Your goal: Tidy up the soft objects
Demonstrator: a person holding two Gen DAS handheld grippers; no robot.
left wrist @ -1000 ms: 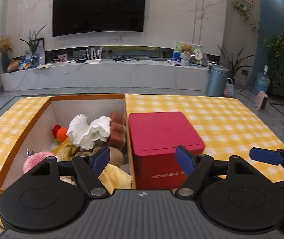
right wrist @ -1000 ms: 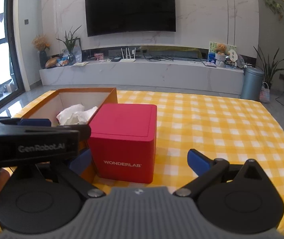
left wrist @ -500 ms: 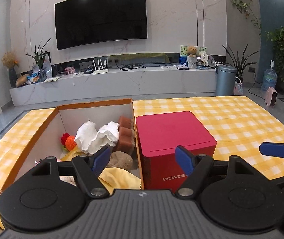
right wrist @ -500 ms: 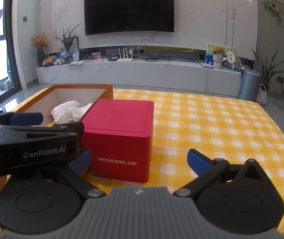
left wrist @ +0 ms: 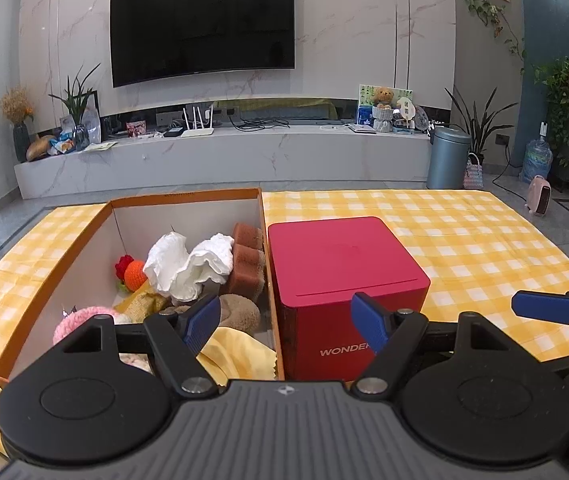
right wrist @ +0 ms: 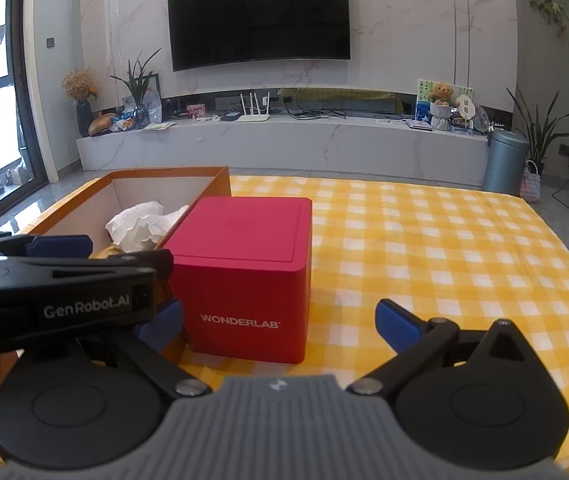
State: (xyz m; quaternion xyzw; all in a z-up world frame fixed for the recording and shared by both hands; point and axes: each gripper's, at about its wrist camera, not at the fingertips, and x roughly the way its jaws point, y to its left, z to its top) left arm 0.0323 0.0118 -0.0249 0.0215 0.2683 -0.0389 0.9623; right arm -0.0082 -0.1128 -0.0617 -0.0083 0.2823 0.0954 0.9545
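Several toys [left wrist: 136,276] in left view, right view only white cloth [right wrist: 140,230]

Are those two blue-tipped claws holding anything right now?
No. The left gripper and right gripper are both open and empty, near the red box.

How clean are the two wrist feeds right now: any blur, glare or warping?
Left wrist view: sharp, evenly lit, fisheye bends the orange box edges; ceiling spots glare on the wall. Right wrist view: bright window at left, the left hand-held gripper crossing close is soft; red box lettering stays readable.
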